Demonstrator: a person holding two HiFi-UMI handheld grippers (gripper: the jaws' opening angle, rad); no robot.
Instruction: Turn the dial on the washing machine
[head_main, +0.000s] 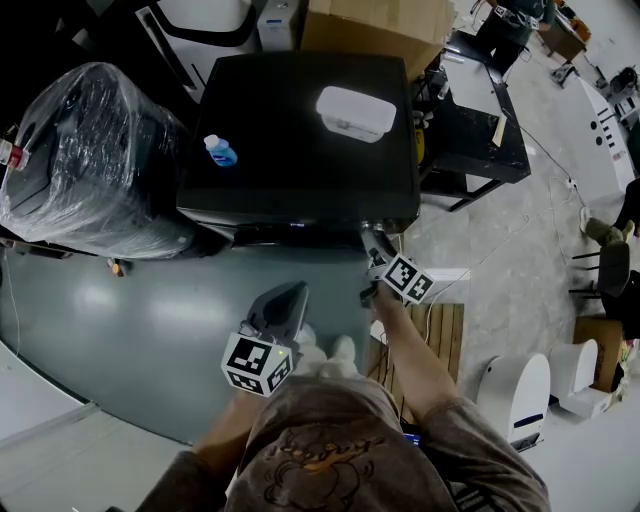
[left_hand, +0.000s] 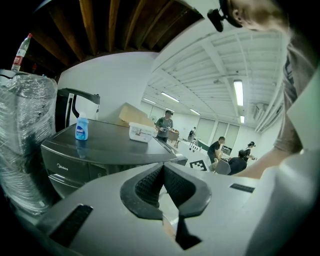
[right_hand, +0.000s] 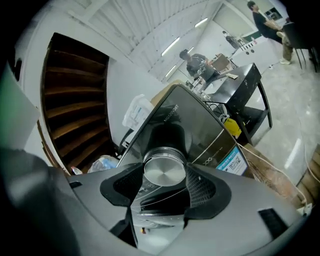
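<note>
The black washing machine (head_main: 300, 130) stands ahead of me, and its top fills the upper middle of the head view. In the right gripper view its round silver dial (right_hand: 164, 171) sits on the front panel, between the two black pads. My right gripper (right_hand: 164, 174) is shut on the dial, one pad (right_hand: 200, 186) against each side. The head view shows the right gripper (head_main: 372, 240) at the machine's front right corner, where the dial itself is hidden. My left gripper (head_main: 292, 291) hangs back over the floor, away from the machine. The left gripper (left_hand: 162, 172) is shut with nothing in it.
A blue bottle (head_main: 220, 151) and a white lidded box (head_main: 355, 112) rest on the machine's top. A plastic-wrapped bundle (head_main: 90, 165) stands close on the left. A black table (head_main: 475, 120) is on the right, a wooden pallet (head_main: 445, 330) by my right foot.
</note>
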